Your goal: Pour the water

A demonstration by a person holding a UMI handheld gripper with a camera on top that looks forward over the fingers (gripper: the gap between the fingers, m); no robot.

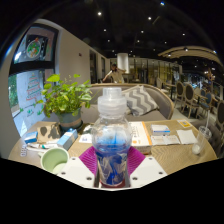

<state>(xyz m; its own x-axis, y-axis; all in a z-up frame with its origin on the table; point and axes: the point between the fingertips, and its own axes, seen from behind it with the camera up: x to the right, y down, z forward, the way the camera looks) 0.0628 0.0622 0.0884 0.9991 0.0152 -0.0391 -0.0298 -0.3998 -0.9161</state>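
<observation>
A clear plastic water bottle (pixel 112 140) with a white cap and a blue label stands upright between my fingers, raised above the wooden table (pixel 170 155). My gripper (pixel 112 168) is shut on the water bottle, and both magenta pads (pixel 88 160) press on its lower body. A pale green cup (pixel 53 160) sits on the table just to the left of the fingers. The bottle's base is hidden between the fingers.
A potted green plant (pixel 66 100) stands at the back left of the table. Papers and small boxes (pixel 160 132) lie behind and to the right of the bottle. Beyond the table are chairs (pixel 150 100), and a person (pixel 118 72) sits further back.
</observation>
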